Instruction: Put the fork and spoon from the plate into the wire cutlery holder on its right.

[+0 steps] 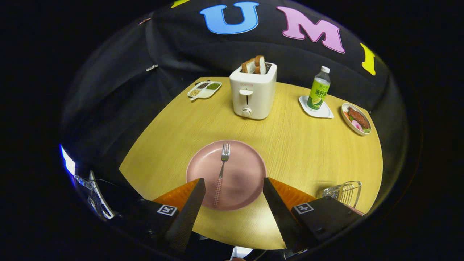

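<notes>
The gripper (pixel 233 183) hung with its fingers spread wide, grasping nothing. One silver fork with a pink checked handle (pixel 221 174) lay on the round pink plate (pixel 246 170), between the fingers and nearer the left one. The wire cutlery holder (pixel 344 193) stood right of the plate, partly hidden behind the right finger; a pink handle seemed to poke from it, hard to make out.

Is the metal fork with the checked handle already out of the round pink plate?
No: the metal fork with the checked handle lies on the round pink plate, between the open fingers of the hand-held gripper.
</notes>
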Motion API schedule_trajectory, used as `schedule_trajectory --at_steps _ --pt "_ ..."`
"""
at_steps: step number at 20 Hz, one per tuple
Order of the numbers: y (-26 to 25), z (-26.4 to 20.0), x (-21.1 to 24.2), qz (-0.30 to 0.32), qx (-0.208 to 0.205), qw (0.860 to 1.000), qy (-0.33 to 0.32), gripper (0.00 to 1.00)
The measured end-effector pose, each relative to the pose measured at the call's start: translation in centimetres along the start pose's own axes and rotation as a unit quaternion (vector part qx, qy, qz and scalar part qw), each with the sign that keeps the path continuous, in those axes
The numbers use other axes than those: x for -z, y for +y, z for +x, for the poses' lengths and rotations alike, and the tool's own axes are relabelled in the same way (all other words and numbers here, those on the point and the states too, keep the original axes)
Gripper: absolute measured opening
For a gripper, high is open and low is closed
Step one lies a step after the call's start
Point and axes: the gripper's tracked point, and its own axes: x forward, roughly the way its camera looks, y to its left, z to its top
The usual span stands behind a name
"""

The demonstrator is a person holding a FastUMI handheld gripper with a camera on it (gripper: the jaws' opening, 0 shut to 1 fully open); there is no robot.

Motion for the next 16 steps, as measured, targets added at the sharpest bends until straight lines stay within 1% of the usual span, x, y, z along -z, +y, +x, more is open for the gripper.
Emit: schedule_trajectory --at_steps 4,6,9,13,15,16 --pt "1.3 3.6 2.0 -0.003 0.005 0.999 0.041 0.99" --pt "1.1 5.4 3.3 -0.018 0.018 0.998 0.065 0.99" --pt "1.0 7.3 4.7 -0.043 0.035 0.994 0.092 1.00" --pt "0.9 9.0 6.4 -0.059 0.051 0.989 0.125 1.00" --pt "1.2 9.5 7.1 -0.060 0.053 0.987 0.136 0.97" --pt "1.3 9.8 7.5 -0.060 0.053 0.987 0.143 0.89"
